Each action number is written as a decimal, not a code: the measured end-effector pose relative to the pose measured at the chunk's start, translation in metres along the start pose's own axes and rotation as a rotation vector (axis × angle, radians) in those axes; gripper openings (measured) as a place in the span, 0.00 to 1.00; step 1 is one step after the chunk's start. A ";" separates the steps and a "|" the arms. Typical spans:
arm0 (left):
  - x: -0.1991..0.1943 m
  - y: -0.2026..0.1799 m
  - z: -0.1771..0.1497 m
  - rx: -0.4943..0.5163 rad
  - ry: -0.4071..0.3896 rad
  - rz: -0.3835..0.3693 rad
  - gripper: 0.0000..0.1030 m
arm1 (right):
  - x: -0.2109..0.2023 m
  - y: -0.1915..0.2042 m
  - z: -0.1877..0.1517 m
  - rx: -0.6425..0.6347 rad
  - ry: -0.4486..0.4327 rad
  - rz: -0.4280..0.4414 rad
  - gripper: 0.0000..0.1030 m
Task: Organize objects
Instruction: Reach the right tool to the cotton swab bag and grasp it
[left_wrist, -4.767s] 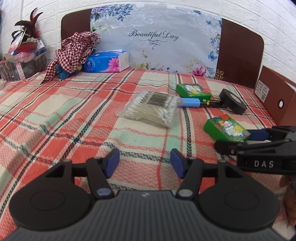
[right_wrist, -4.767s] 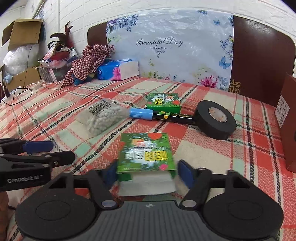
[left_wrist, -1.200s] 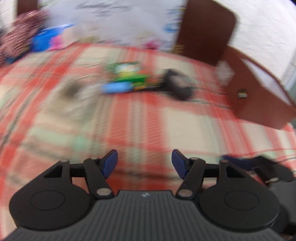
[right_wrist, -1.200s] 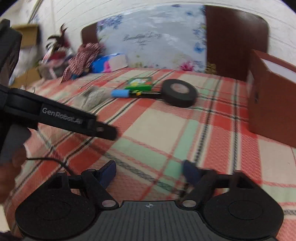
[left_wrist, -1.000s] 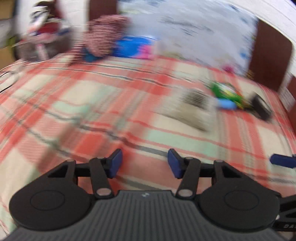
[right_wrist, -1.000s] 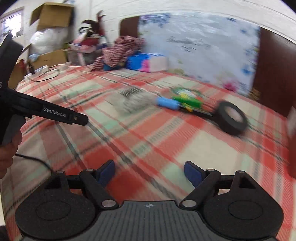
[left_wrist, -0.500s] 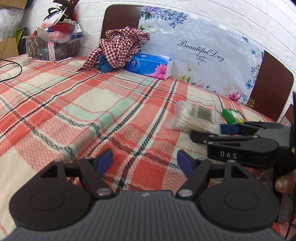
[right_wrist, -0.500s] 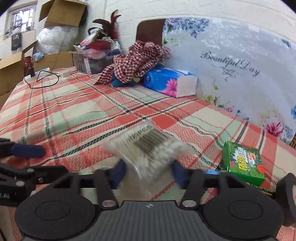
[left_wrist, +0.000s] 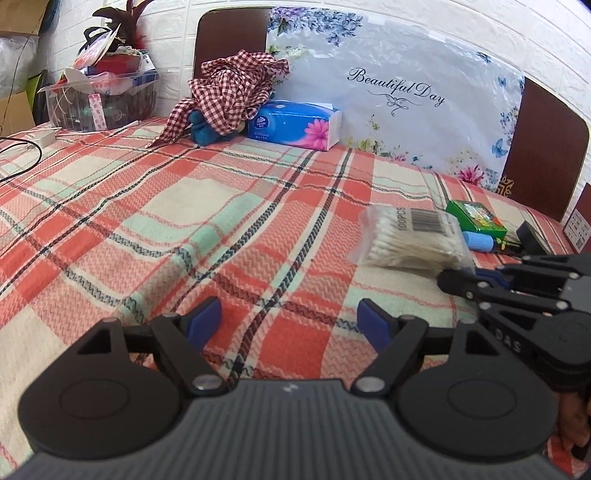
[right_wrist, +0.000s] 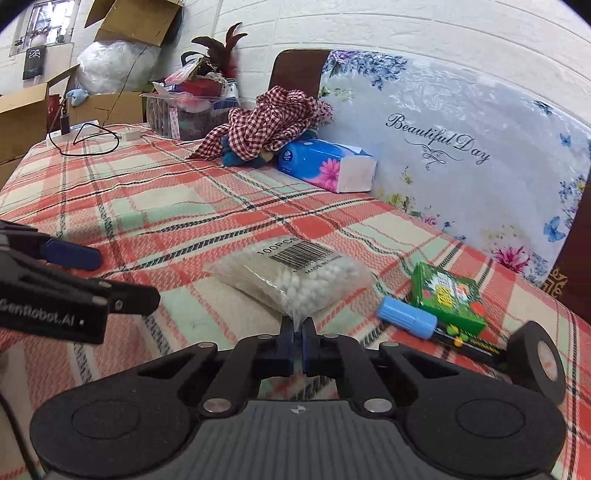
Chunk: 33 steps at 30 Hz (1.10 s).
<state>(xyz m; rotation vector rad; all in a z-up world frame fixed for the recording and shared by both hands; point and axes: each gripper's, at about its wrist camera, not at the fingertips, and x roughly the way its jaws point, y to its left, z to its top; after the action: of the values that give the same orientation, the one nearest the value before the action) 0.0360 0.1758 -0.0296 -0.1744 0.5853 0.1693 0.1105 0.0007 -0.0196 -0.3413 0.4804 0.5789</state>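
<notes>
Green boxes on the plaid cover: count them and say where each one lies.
1. The green box lies beside the blue-capped marker, right of the cotton swab bag. Another could be hidden outside both views.

Landmark: tissue pack (left_wrist: 293, 125), blue with pink flower, lying on plaid blanket (left_wrist: 184, 206). Checked cloth (left_wrist: 232, 92) heaped just left of it, touching. Floral "Beautiful Day" board (left_wrist: 406, 103) upright behind it. Clear bin (left_wrist: 99, 99) of oddments further left.
</notes>
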 end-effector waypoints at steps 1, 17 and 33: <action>0.000 0.000 0.000 0.000 0.000 0.000 0.80 | -0.004 -0.001 -0.002 0.005 0.002 -0.002 0.03; 0.001 -0.001 0.001 0.004 0.003 -0.013 0.82 | -0.098 -0.023 -0.065 0.088 0.056 -0.083 0.05; 0.010 0.000 0.062 -0.124 0.006 -0.200 0.82 | -0.100 -0.034 -0.048 0.164 0.037 -0.037 0.29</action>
<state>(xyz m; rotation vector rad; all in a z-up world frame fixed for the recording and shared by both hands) 0.0771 0.1898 0.0161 -0.3520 0.5602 0.0108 0.0409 -0.0911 -0.0019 -0.2046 0.5520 0.4950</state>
